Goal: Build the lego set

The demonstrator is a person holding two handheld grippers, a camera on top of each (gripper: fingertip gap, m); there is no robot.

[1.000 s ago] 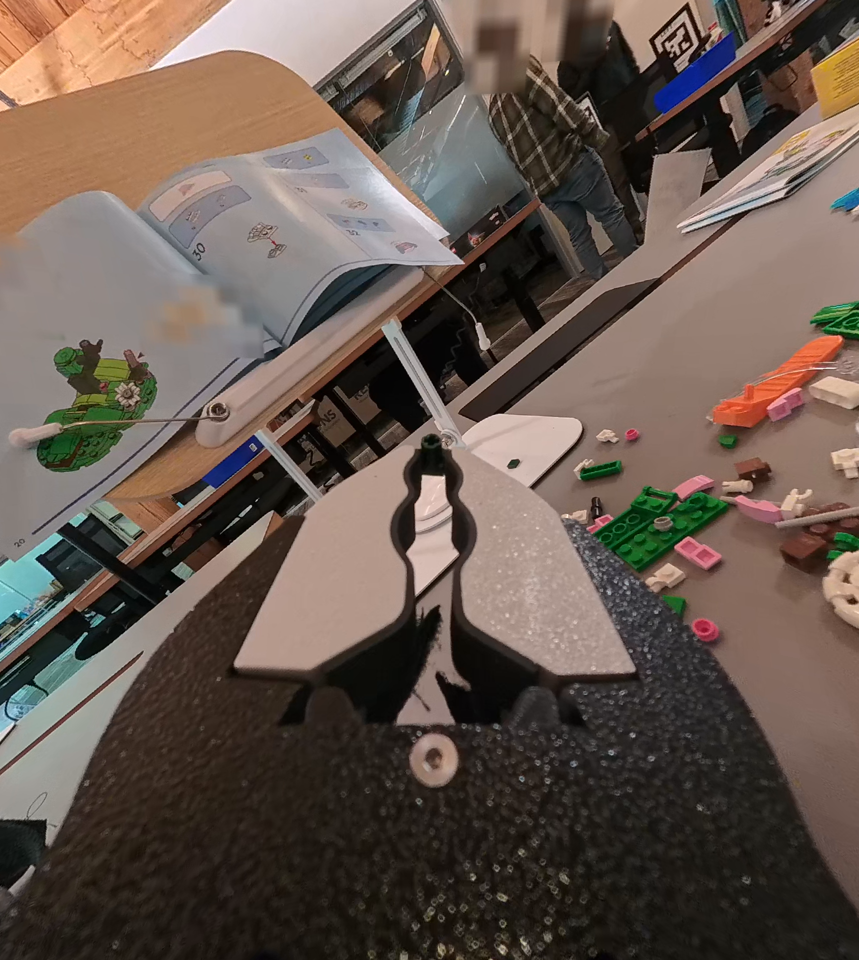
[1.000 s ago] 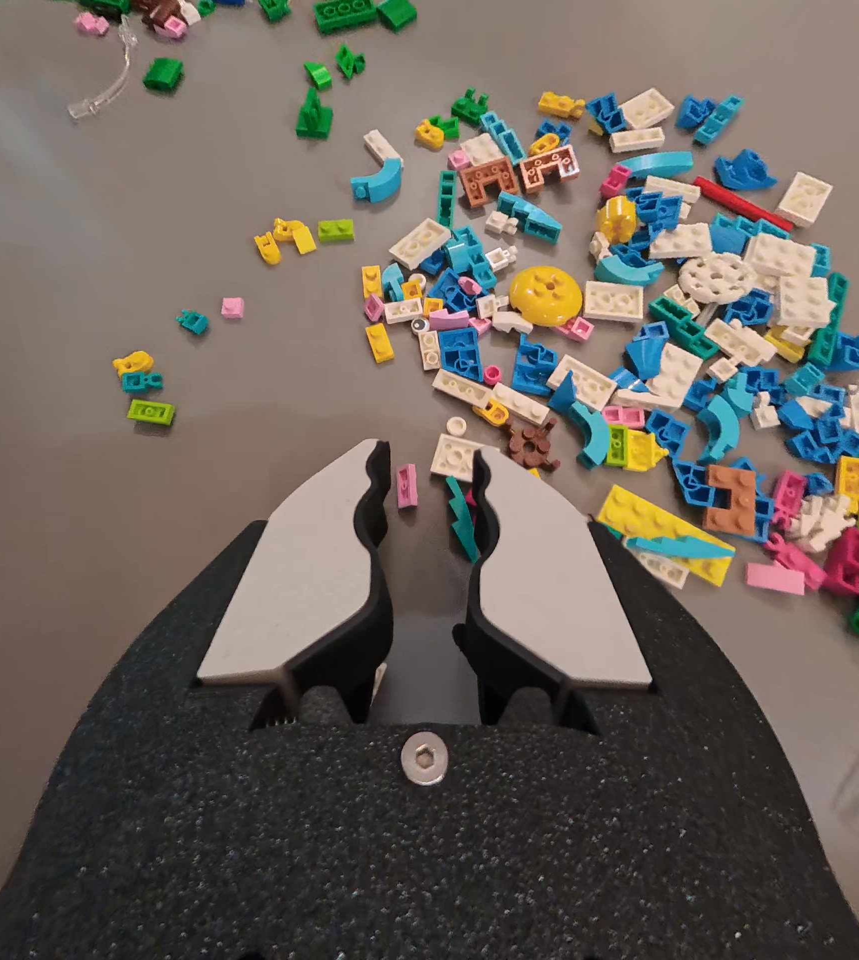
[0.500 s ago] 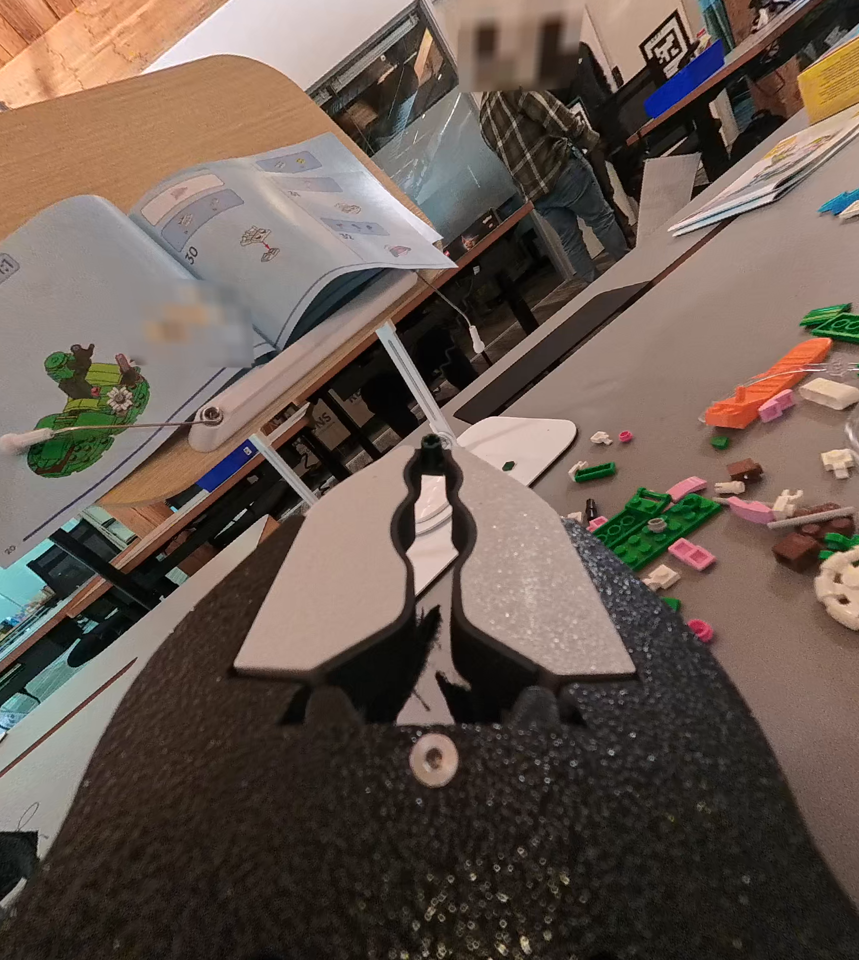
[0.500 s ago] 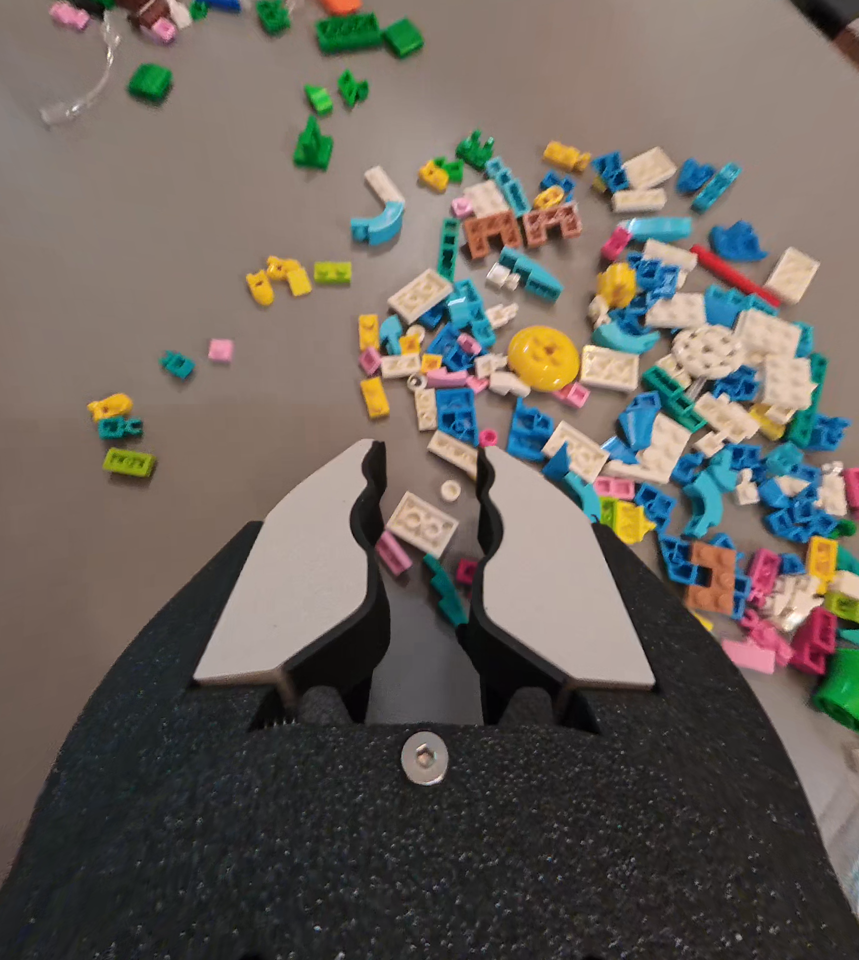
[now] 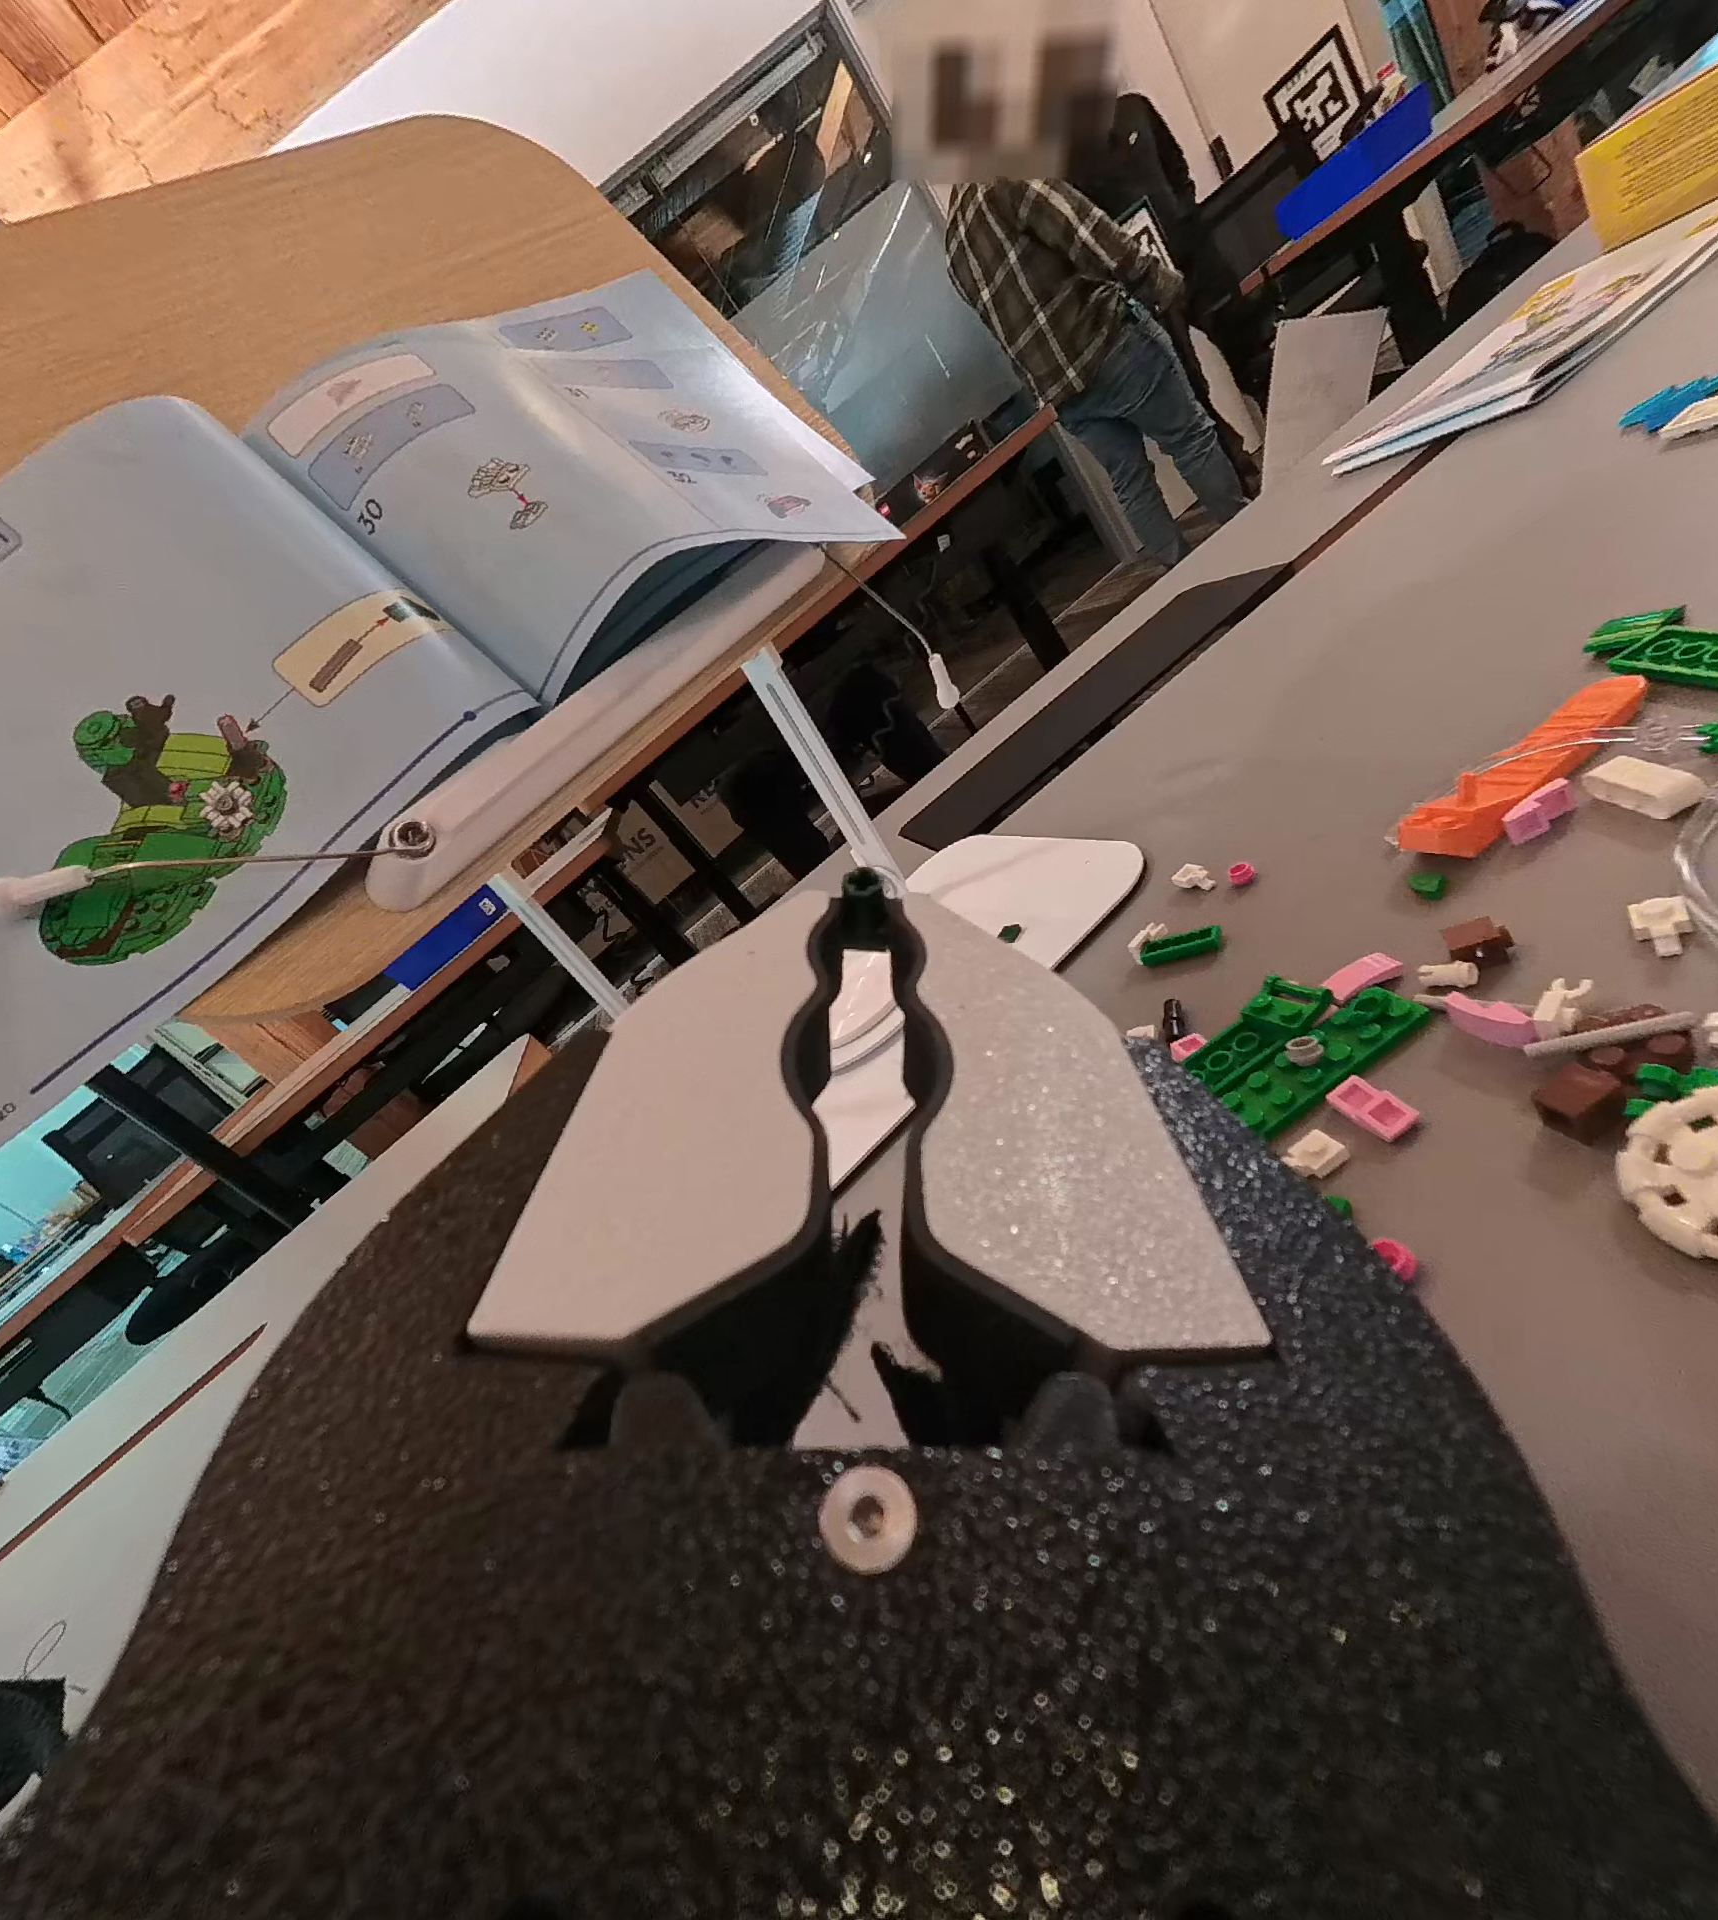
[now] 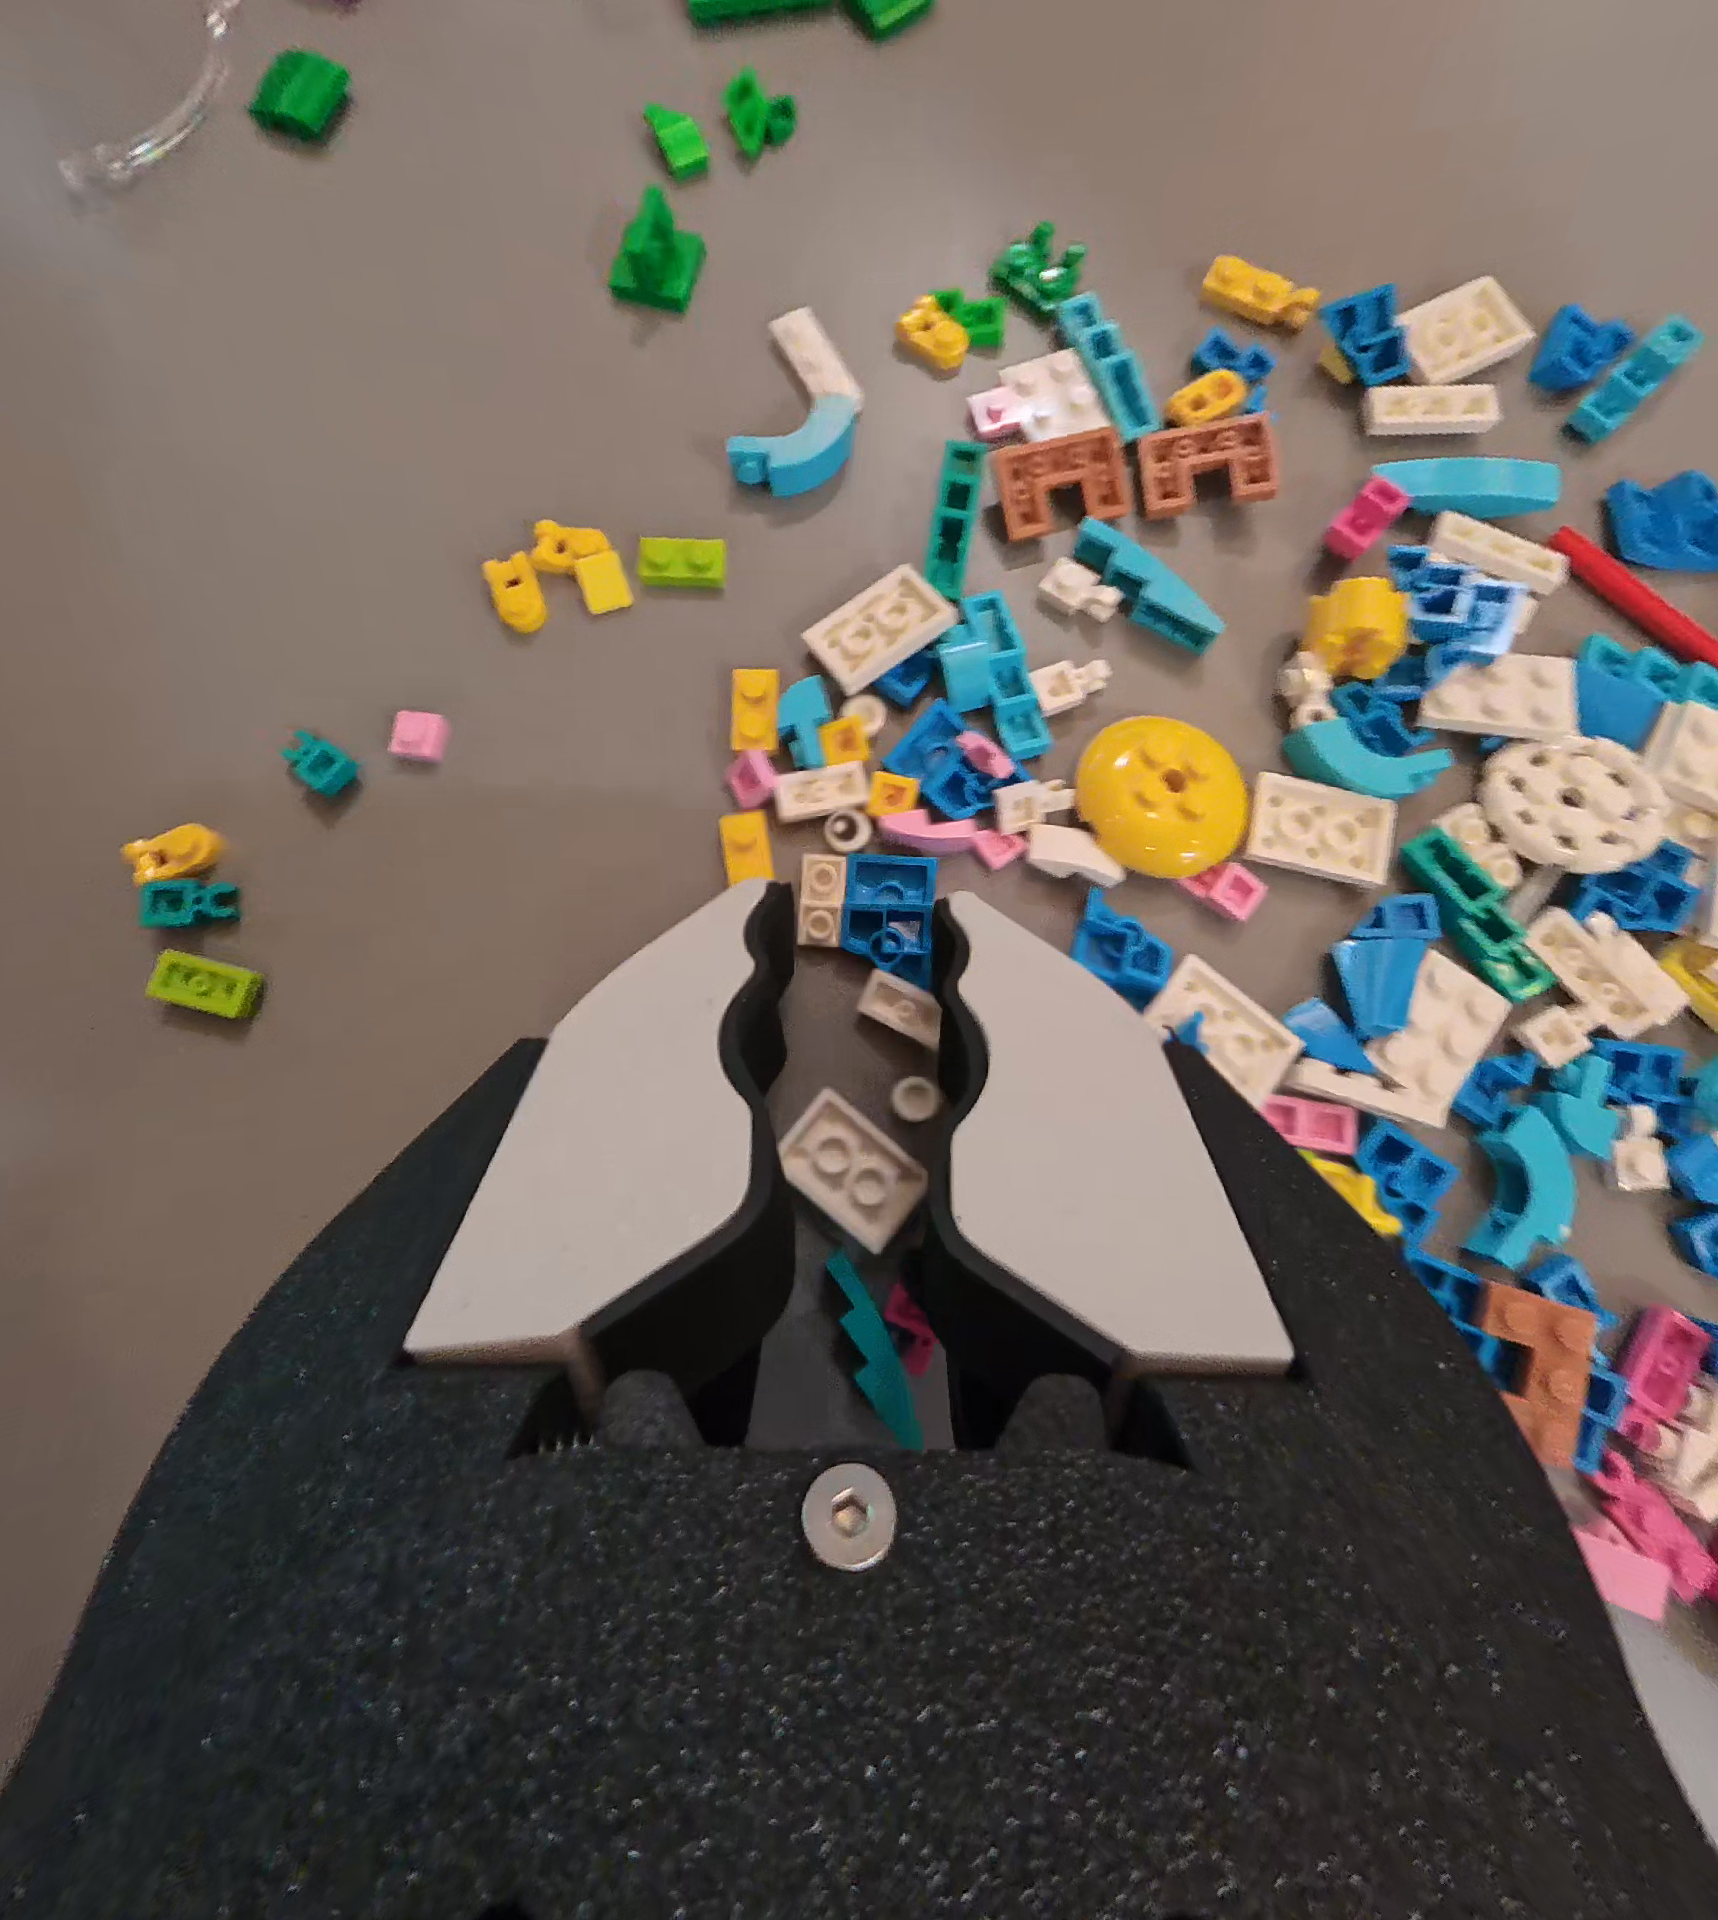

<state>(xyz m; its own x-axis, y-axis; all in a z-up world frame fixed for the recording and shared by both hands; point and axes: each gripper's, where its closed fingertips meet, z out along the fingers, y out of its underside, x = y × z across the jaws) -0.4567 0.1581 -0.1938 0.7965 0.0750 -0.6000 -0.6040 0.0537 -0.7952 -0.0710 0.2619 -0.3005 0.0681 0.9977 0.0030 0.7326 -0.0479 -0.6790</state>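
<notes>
Left claw [image 5: 863,916] pinches a tiny dark green piece [image 5: 861,913]; right claw [image 6: 860,914] gapes over loose bricks [image 6: 1354,831] on the bench [image 6: 315,416].

We count two brown arch bricks [image 6: 1135,473], side by side at 12 o'clock; one yellow round dish [image 6: 1161,795]; one red rod [image 6: 1655,608] at 2 o'clock; two lime plates [image 6: 680,562].

surface: grey table [image 6: 263,436] | on it: loose lego pieces [image 6: 1354,790]
</notes>
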